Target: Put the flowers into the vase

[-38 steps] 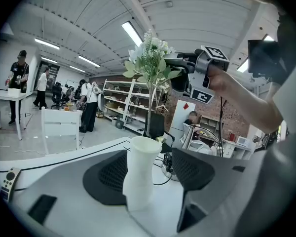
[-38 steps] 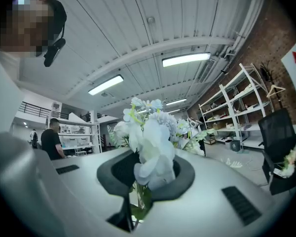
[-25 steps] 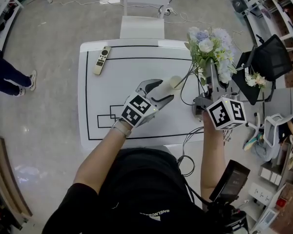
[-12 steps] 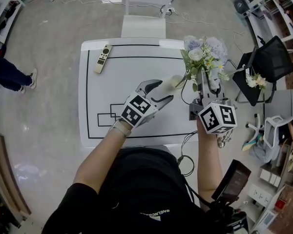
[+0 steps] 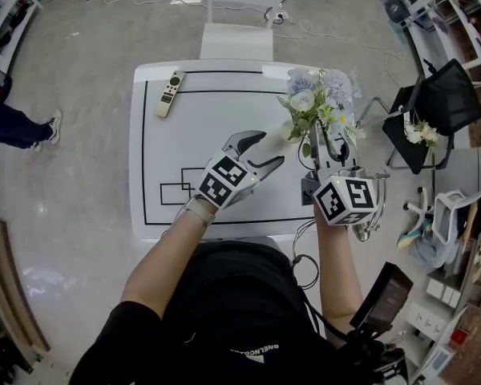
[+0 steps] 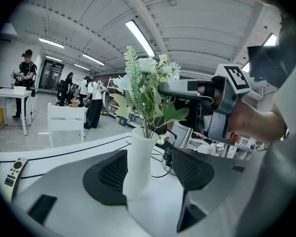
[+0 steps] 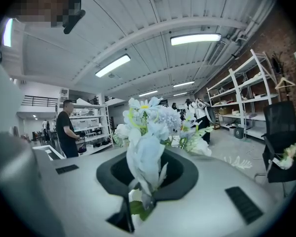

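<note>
1. Left gripper [image 5: 266,149]: jaws spread, one on each side of the white vase [image 6: 137,164]. A clear gap shows at the pad on the right gripper's side. Whether the other pad touches the vase wall cannot be settled, as the vase overlaps it in the left gripper view. Judged purpose: to bracket the vase so it cannot tip or slide while stems go in.
2. Right gripper [image 5: 324,139]: jaws pressed together on the stems of the flowers [image 5: 314,101], below the blooms. Gripping there leaves the stem ends free to enter the vase.
3. The flowers stand upright directly over the vase, near the right edge of the table [image 5: 192,127]. In the left gripper view the stem ends appear to be inside the vase mouth.
4. Progress, judged: insertion is under way but not complete, since the bunch hangs from the right gripper.
5. Risk, judged: the vase is slim and the bunch top-heavy, so a sideways pull could topple it.
</note>
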Demonstrator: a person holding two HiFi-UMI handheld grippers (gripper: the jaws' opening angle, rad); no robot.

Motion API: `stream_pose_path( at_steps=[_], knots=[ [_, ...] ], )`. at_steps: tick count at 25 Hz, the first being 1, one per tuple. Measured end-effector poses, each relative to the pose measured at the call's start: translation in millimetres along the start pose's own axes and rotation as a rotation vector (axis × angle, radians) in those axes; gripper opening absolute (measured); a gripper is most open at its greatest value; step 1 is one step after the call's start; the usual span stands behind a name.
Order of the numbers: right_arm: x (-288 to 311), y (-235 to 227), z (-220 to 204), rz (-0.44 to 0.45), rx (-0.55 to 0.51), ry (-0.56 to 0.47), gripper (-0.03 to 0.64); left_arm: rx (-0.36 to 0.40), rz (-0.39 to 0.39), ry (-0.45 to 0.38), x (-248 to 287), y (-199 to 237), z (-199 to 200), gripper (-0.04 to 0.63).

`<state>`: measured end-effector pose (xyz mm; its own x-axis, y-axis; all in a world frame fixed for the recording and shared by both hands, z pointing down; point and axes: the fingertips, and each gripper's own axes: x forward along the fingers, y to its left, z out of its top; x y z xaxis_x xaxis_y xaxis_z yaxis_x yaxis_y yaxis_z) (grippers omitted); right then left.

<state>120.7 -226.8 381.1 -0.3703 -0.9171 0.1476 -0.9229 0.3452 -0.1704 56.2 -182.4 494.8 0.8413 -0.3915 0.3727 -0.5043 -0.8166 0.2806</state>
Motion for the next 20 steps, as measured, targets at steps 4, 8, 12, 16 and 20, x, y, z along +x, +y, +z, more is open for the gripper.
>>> stream_pose_path(
  at_steps=[4,8,12,16,20],
  knots=[
    [-0.3,6.2,-7.5,0.001,-0.019,0.001,0.061,-0.005,0.003,-0.003,-1.4,1.7,-7.6,0.27],
    [-3.7,12.4,-7.3,0.015,-0.026,0.003,0.061,-0.006,0.004,-0.005,-4.3,-2.6,-5.1,0.27],
    [-3.2,18.9,-14.7,0.033,-0.035,0.025,0.061,-0.006,0.007,-0.006,-8.3,-7.4,-3.9,0.27],
    [-1.6,23.3,-24.8,0.052,-0.035,0.046,0.074,-0.006,0.01,-0.006,-12.7,-8.7,-5.7,0.27],
    [-0.2,27.0,-33.7,0.052,-0.038,0.068,0.103,-0.008,0.012,-0.005,-17.7,-7.0,-9.9,0.27]
  ],
)
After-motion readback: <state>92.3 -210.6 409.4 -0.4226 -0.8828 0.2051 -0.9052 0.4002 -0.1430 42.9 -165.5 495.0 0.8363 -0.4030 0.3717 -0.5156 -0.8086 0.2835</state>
